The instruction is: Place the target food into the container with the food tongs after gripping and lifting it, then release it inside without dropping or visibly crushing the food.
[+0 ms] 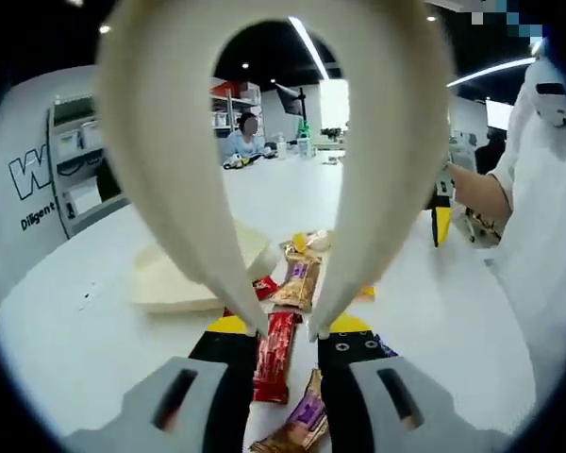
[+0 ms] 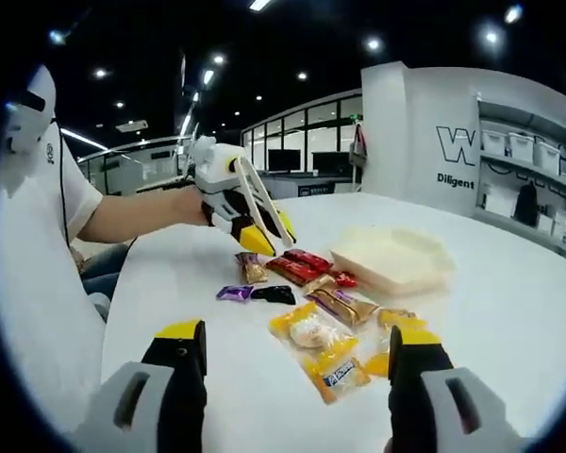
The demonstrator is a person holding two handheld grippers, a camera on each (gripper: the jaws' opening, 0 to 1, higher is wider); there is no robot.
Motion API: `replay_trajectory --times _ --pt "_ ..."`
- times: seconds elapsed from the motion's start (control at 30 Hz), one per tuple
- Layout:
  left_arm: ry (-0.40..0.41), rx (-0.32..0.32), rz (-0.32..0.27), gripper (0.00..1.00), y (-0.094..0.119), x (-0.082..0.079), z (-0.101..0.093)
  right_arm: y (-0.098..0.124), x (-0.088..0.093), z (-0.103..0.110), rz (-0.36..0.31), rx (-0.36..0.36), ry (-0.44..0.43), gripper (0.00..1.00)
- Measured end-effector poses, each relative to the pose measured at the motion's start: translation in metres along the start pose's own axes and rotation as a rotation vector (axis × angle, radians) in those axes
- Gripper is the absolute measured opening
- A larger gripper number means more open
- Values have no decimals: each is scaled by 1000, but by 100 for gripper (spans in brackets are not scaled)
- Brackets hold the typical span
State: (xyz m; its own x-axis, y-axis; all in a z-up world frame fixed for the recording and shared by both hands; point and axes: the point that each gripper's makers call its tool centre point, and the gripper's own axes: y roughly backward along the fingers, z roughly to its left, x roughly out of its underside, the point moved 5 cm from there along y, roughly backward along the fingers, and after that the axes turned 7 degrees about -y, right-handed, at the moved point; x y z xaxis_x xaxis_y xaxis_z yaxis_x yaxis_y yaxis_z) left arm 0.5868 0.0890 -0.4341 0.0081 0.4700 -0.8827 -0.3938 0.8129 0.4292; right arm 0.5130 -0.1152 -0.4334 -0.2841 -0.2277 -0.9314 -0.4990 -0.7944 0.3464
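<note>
My left gripper (image 1: pixel 289 326) is shut on cream food tongs (image 1: pixel 184 189), whose arch rises up the left gripper view. The two tong tips stand apart above a red snack packet (image 1: pixel 275 354) with nothing between them. In the right gripper view the left gripper (image 2: pixel 257 234) hovers with the tongs (image 2: pixel 264 203) over the far end of a pile of wrapped snacks, near a red packet (image 2: pixel 297 267). A cream hexagonal tray (image 2: pixel 391 257) (image 1: pixel 160 278) sits beside the pile and holds nothing. My right gripper (image 2: pixel 293 332) is open and low over a yellow pastry packet (image 2: pixel 316 344).
The white table (image 2: pixel 509 321) carries a purple candy (image 2: pixel 234 293), a black one (image 2: pixel 275 294), a gold packet (image 2: pixel 252 267) and a brown-purple bar (image 2: pixel 344 304). The person's bare forearm (image 2: pixel 141 215) and white shirt (image 2: pixel 28 283) are at the left. A white wall unit (image 2: pixel 524 160) stands behind.
</note>
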Motion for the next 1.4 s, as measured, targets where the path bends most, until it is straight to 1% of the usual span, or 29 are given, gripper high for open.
replay_trajectory --times 0.23,0.5,0.63,0.9,1.1,1.23,1.4 --pt "-14 16 41 24 -6 10 7 -1 1 1 9 -7 3 79" --pt "-22 35 71 24 -13 15 9 -1 2 1 12 -8 3 78" --pt "-29 40 93 24 -17 21 11 -1 3 2 14 -11 3 78" --pt "-20 50 95 24 -18 24 14 -2 4 2 21 -14 5 78" --pt "-11 62 98 24 -19 22 12 -3 3 3 24 -17 7 78" --pt "-20 91 113 24 -22 21 6 -3 3 3 25 -19 9 78" --pt "-18 93 123 25 -24 23 7 -3 4 3 26 -19 8 78"
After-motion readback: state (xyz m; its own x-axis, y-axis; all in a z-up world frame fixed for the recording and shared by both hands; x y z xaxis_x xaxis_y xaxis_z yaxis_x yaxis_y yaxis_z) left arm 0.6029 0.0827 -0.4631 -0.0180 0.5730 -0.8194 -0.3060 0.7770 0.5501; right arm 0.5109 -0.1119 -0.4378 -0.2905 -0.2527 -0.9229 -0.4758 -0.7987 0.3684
